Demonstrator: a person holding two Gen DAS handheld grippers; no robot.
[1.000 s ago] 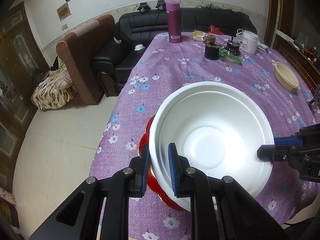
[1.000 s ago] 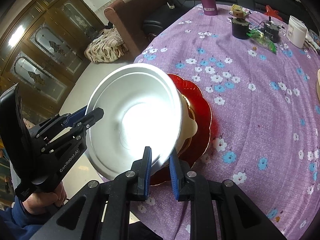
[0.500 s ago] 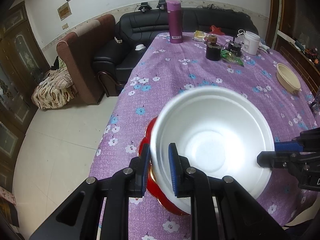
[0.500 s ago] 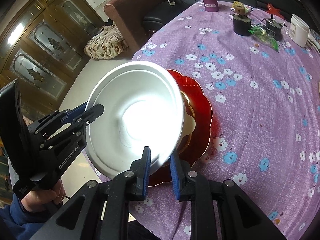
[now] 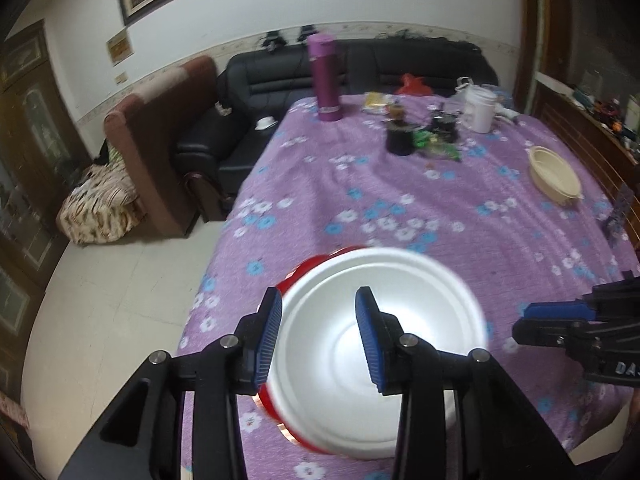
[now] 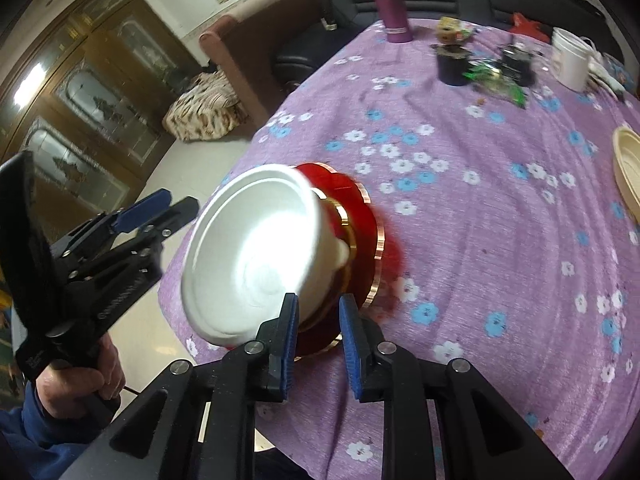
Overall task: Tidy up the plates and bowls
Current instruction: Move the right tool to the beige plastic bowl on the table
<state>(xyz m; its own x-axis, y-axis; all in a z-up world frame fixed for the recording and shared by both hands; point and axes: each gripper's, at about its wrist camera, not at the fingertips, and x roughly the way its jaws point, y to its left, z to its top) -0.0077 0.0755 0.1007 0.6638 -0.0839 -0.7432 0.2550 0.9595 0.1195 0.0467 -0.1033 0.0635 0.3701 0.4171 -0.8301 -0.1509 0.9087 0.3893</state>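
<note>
- Left gripper (image 5: 318, 330): angled down toward the near table edge, above the white bowl (image 5: 380, 356). Jaws have just been opening; blue pads now apart, bowl's left rim seen between them but not pinched.
- In the right wrist view the left gripper (image 6: 176, 210) sits just off the bowl's (image 6: 256, 248) left rim, apart from it; a hand (image 6: 76, 380) in a blue sleeve (image 6: 36, 428) holds its grip.
- Right gripper (image 6: 318, 340): angled steeply down at the bowl's near side. Pads slightly apart; can't tell if they press the rim.
- White bowl sits tilted on the red plate (image 6: 360, 248), which has a gold edge, near the corner of the purple flowered tablecloth (image 6: 480, 240).
- Cream bowl (image 5: 554, 176) lies well apart, on the cloth's right side.
</note>
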